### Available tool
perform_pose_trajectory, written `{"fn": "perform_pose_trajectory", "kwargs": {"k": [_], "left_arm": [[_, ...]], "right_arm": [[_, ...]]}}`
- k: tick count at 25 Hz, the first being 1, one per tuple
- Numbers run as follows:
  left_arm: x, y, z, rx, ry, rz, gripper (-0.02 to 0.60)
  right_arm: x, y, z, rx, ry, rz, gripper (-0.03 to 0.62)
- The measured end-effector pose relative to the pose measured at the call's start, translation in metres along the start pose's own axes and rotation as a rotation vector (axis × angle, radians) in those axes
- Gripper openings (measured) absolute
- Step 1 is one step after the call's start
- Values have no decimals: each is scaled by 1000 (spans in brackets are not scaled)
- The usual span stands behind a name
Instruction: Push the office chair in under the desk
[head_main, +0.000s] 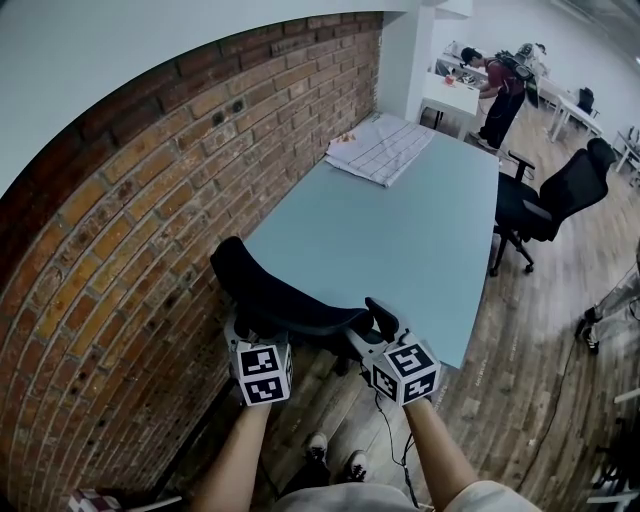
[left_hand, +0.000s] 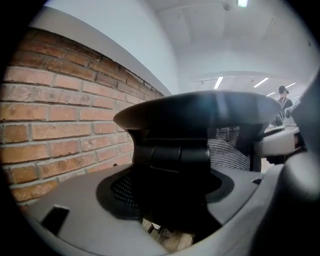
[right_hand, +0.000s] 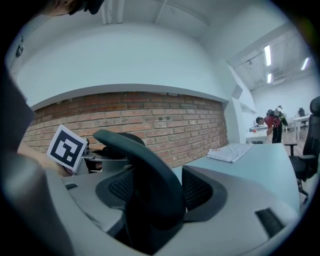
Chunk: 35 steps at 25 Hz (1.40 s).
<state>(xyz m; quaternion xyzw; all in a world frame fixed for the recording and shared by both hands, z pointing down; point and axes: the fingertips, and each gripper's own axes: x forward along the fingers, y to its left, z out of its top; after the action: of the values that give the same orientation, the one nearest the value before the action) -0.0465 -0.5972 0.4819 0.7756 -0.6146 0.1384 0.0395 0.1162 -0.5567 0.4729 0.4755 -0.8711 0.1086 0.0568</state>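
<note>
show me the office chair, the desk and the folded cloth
office chair (head_main: 285, 300), head view, top edge of its back
desk (head_main: 400, 240), head view, bare top
folded cloth (head_main: 380, 148), head view, its middle

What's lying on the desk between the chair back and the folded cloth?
Nothing; the head view shows bare desk from chair back to folded cloth.

Brick wall (head_main: 120, 230) at left — folded checked cloth (head_main: 380, 148), spare black chair (head_main: 548, 200) beyond.
</note>
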Motion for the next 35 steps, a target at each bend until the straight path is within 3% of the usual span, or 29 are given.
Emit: {"fn": "perform_pose_trajectory", "kwargs": {"k": [14,16,21,24,35], "left_arm": [[-57,5,7,-7,-50,-51,357],[-69,3,12,-19,-66,-68,307],[-104,-19,29,6,-112,-101,289],[-130,-36,45,34,-154,-136,231],[-207,-76,83,88,-219,-256,162]], "right_arm": [[-66,15,19,-40,4,62,259],[-79,14,22,-31,1,44,257],[-112,22,34,-40,-11,31,219],[-134,22,44,-59,3,9,201],[-204,44,80,-157,-60,-33,96]]}}
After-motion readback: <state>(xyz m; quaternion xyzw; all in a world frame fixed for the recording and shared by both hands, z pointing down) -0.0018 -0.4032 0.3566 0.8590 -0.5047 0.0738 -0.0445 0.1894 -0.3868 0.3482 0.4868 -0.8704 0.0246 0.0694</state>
